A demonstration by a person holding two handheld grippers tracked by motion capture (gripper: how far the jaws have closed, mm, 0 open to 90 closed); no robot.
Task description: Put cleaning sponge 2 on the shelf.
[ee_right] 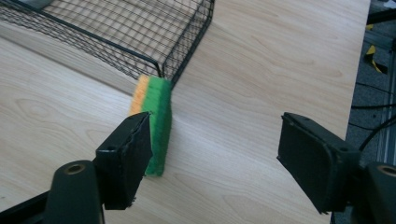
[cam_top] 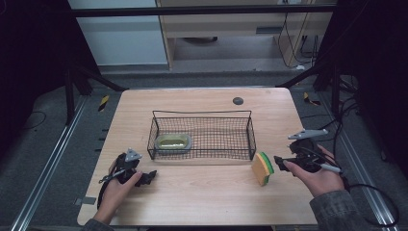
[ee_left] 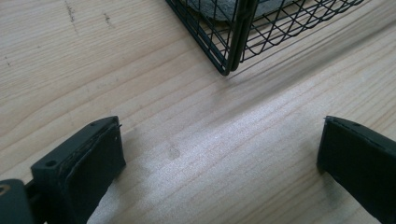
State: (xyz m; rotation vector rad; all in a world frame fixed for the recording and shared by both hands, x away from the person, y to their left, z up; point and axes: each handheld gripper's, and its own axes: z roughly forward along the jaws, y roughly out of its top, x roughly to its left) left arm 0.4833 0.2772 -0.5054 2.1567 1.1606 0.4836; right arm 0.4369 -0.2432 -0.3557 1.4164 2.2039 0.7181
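Sponge (cam_top: pixel 262 168) stands on edge on table (cam_top: pixel 202 197), just outside basket's (cam_top: pixel 202 136) rt corner. Rt gripper (cam_top: pixel 280 162) beside it, jaws apart, nothing held. Left gripper (cam_top: pixel 150 176) wide, empty. Step: pickup approach. Next: straddle sponge, close, lift into basket.

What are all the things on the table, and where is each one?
Table: one, light wood, under everything.
Basket: one, black wire, middle of the table.
Dish: one, grey with a yellowish inside, left end of the basket.
Sponge: one, orange and green, standing on edge by the basket's right front corner.
Left claw: one, black, open, low over the table's left front.
Right claw: one, black, open, just right of the sponge.
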